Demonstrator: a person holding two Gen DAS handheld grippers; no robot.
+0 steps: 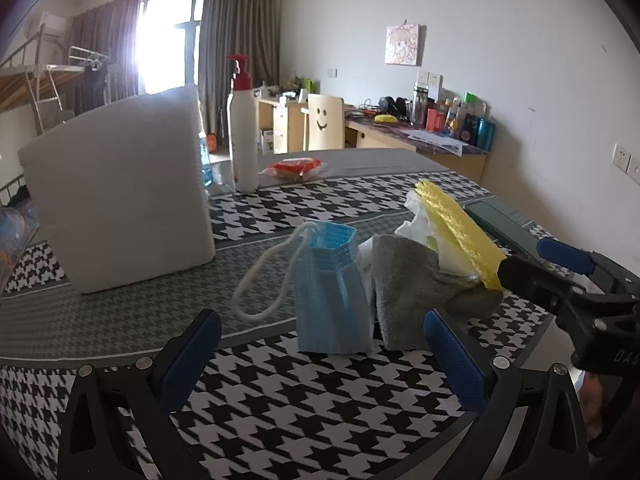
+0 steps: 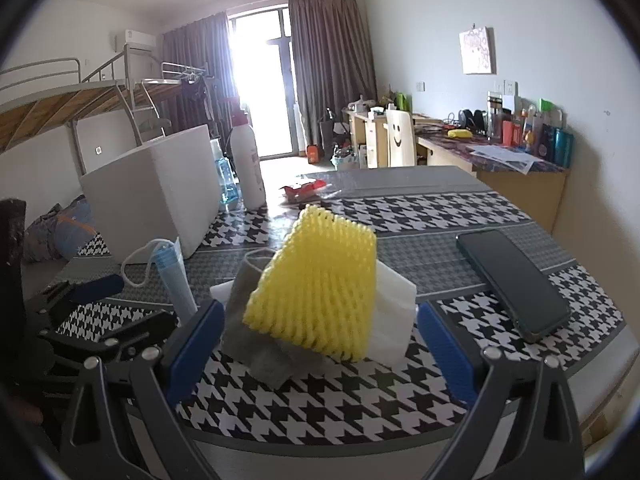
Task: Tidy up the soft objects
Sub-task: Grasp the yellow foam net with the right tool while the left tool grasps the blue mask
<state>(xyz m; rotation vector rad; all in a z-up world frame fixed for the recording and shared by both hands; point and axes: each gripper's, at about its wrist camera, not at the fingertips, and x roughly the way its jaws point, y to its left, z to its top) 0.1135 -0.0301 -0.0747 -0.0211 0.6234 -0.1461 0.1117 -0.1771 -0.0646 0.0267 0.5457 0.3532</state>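
Houndstooth-covered table (image 1: 320, 400) in a lived-in bedroom, soft things bunched at its near edge between two pairs of tongs.

Leftmost stands a white foam block (image 1: 120, 196), well apart from the heap. Next, a pleated blue face mask (image 1: 332, 292) with a white ear loop lies dead ahead of the left tongs (image 1: 320, 360), its long axis running away from them; their blue pads gape wide, holding nothing. Touching the mask's right side is a grey cloth (image 1: 408, 288), and on it white tissue (image 2: 394, 308) under a yellow foam fruit net (image 2: 316, 284). The right tongs (image 2: 320, 352), also wide and empty, face the net squarely and sit nearer to it. Farthest right lies a dark phone (image 2: 516, 280). Both tongs are held low, nearly level with the tabletop.
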